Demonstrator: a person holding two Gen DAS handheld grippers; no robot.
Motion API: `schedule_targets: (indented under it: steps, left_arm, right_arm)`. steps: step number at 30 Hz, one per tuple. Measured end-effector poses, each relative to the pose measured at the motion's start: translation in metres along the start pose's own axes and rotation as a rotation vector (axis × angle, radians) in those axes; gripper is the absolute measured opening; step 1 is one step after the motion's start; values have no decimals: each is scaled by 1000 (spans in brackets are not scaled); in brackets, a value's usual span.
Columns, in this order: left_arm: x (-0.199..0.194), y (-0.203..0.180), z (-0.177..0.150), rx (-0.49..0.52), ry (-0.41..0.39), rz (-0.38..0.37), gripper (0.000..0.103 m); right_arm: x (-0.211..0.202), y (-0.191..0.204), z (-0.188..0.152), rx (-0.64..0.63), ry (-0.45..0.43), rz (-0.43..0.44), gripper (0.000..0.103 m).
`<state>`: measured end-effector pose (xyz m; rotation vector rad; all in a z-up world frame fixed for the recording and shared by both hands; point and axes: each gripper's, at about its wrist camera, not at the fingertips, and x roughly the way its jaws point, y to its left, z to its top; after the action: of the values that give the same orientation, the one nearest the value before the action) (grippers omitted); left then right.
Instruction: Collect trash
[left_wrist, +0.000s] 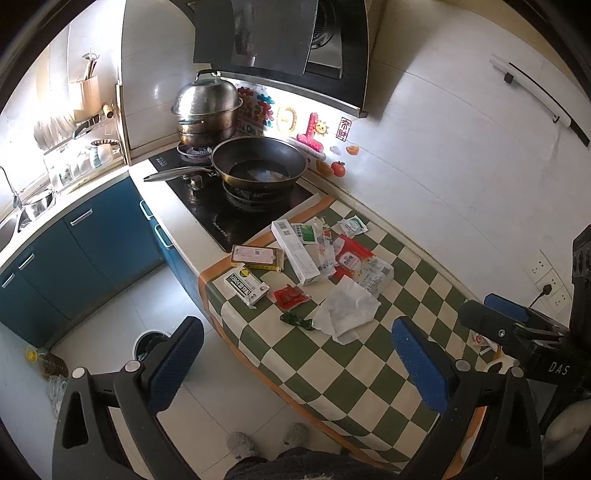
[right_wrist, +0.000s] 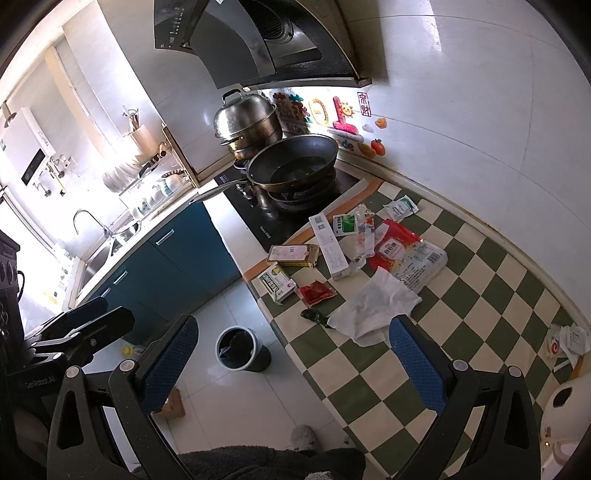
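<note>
On the floor to the left stands the bin (right_wrist: 242, 349), below the counter edge; the left gripper (left_wrist: 295, 360) and right gripper (right_wrist: 291, 363) both hang empty with fingers spread apart. Ahead and right of them lies the crumpled tissue (right_wrist: 373, 308), nearest piece of the litter on the checked cloth (right_wrist: 461, 295), closest to the right gripper's blue pad (right_wrist: 415, 360), so I judge that hand takes it first

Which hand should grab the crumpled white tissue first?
Probably the right gripper: it is open, and the tissue lies just ahead of its right finger. The left gripper, also open, hangs more over the floor, near the bin.
</note>
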<state>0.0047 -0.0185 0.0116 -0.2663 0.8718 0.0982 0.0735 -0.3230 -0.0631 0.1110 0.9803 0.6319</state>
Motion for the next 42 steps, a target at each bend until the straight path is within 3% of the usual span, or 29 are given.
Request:
schedule_targets:
  steps: [26, 42]
  left_arm:
    - [5, -7, 0, 3, -1, -4, 103]
    - [16, -29, 3, 11, 5, -14, 103]
  right_arm:
    - [0, -1, 1, 2, -2, 0, 103]
    - [-8, -23, 6, 30, -6, 7, 103]
